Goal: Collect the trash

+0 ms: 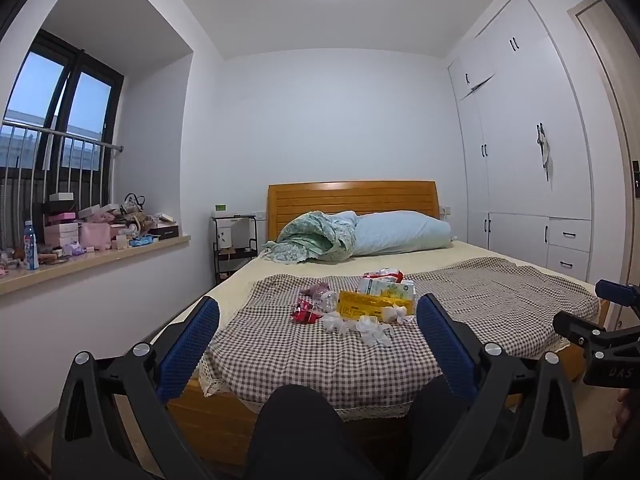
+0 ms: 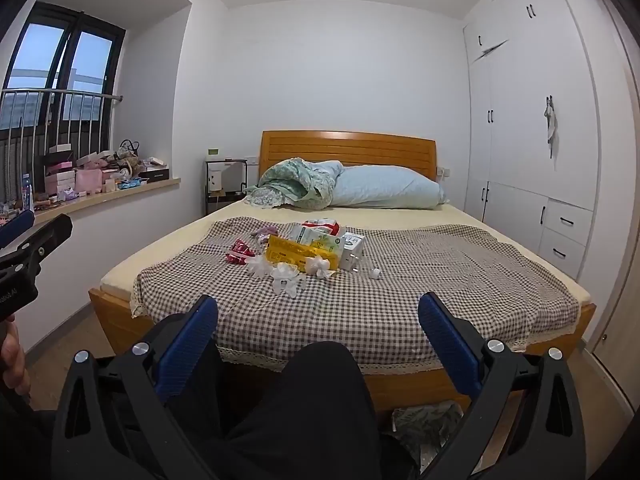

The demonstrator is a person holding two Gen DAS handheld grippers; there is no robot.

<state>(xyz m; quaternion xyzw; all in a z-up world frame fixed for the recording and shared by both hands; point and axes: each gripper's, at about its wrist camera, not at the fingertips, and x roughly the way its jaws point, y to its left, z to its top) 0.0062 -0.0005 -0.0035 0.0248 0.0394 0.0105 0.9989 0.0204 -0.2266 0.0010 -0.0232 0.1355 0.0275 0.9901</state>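
A pile of trash lies on the checked cloth (image 1: 320, 352) (image 2: 400, 304) on the bed: a yellow packet (image 1: 368, 304) (image 2: 296, 254), a red wrapper (image 1: 305, 313) (image 2: 239, 251), crumpled white tissues (image 1: 370, 328) (image 2: 286, 276), a green and white carton (image 1: 386, 287) (image 2: 320, 240), a clear plastic bottle (image 1: 326, 298) and a white box (image 2: 354, 250). My left gripper (image 1: 318, 312) is open and empty, held short of the bed. My right gripper (image 2: 318, 312) is open and empty, also short of the bed. Each gripper shows at the other view's edge.
A folded blanket (image 2: 296, 184) and pillow (image 2: 384, 188) lie at the wooden headboard. A cluttered windowsill (image 1: 100, 236) is on the left, a black bedside rack (image 1: 234, 240) beside the bed, white wardrobes (image 2: 532, 140) on the right. The person's dark legs (image 2: 304, 408) are below the grippers.
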